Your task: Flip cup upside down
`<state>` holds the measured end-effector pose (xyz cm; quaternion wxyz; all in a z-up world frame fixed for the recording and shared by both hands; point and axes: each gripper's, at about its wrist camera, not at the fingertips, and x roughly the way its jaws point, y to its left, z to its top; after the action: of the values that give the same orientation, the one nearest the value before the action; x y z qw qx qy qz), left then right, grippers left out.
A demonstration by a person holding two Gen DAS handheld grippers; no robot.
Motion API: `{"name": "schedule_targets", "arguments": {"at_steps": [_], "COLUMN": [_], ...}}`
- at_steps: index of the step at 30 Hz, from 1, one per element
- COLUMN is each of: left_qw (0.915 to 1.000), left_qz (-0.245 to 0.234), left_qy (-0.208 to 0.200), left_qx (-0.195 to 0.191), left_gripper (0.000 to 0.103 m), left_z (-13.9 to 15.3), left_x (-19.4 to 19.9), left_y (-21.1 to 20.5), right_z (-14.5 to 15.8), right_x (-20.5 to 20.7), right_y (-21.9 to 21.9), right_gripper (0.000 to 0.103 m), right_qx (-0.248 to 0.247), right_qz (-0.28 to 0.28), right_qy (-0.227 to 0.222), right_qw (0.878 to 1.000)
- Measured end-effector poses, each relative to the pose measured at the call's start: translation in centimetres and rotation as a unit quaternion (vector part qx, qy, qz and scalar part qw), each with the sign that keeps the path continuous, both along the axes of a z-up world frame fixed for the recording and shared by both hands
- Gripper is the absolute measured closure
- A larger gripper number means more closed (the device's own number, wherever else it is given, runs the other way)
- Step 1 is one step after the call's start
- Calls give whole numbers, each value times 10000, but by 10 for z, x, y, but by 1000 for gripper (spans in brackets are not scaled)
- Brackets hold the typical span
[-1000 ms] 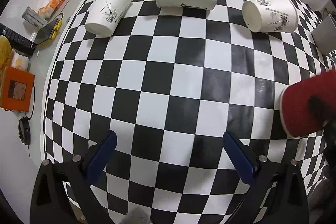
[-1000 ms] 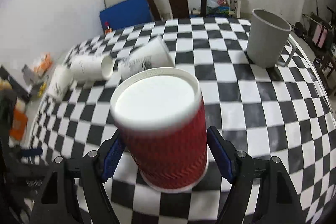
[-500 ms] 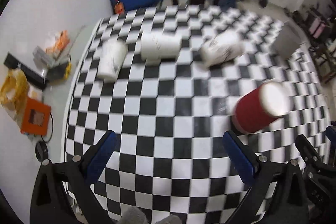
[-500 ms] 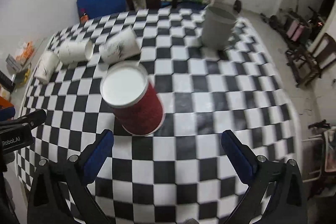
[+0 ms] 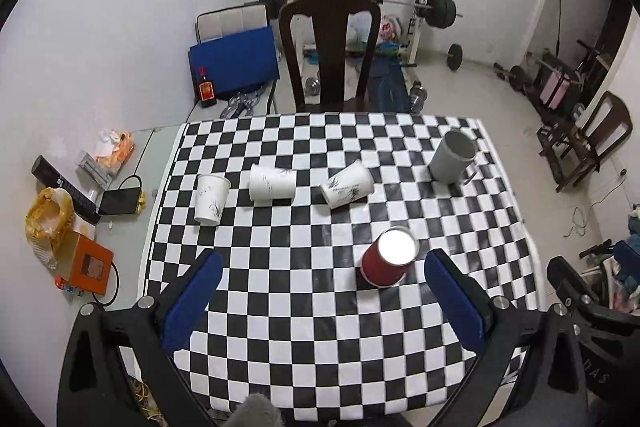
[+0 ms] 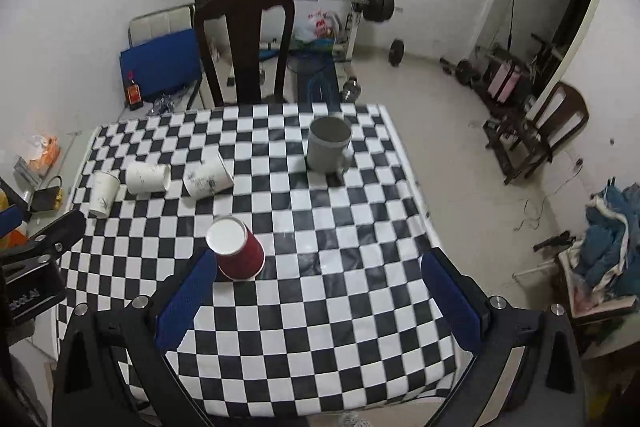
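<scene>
red ribbed paper cup [image 5: 385, 263], upside down on the checkered tablecloth [image 5: 304, 307] near its front, looks light, crushable and best taken mid-wall, while the left gripper [image 5: 320, 297] and right gripper [image 6: 316, 297] hover wide, empty.

Near half of checkered table [image 5: 320, 347] bare except red cup [image 5: 386, 263], standing upside down right of centre. Far row blocks passage: three white paper cups [image 5: 272, 182] left to centre, grey mug [image 5: 454, 163] far right. Gaps between each.
</scene>
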<state>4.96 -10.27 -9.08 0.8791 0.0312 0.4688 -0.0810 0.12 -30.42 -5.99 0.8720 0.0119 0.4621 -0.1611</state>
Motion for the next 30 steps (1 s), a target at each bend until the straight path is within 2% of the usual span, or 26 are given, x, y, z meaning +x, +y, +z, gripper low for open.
{"name": "schedule_targets", "arguments": {"at_steps": [6, 11, 20, 30], "left_qw": [9999, 9999, 9997, 9997], "left_qz": [49, 125, 146, 131], "left_qy": [-114, -45, 197, 171], "left_qx": [-102, -9, 86, 105], "left_gripper": [0, 0, 0, 0], "left_z": [32, 44, 46, 47], "left_x": [-15, -28, -44, -49], "left_y": [2, 1, -2, -1], "right_z": [46, 72, 88, 94], "right_x": [-18, -28, -39, -51], "right_y": [3, 3, 5, -3], "right_gripper": [0, 0, 0, 0], "right_qx": [7, -23, 29, 81], "right_qz": [-23, -76, -84, -51], "right_qy": [-72, -144, -87, -43], "right_qw": [10000, 9999, 9999, 9999]}}
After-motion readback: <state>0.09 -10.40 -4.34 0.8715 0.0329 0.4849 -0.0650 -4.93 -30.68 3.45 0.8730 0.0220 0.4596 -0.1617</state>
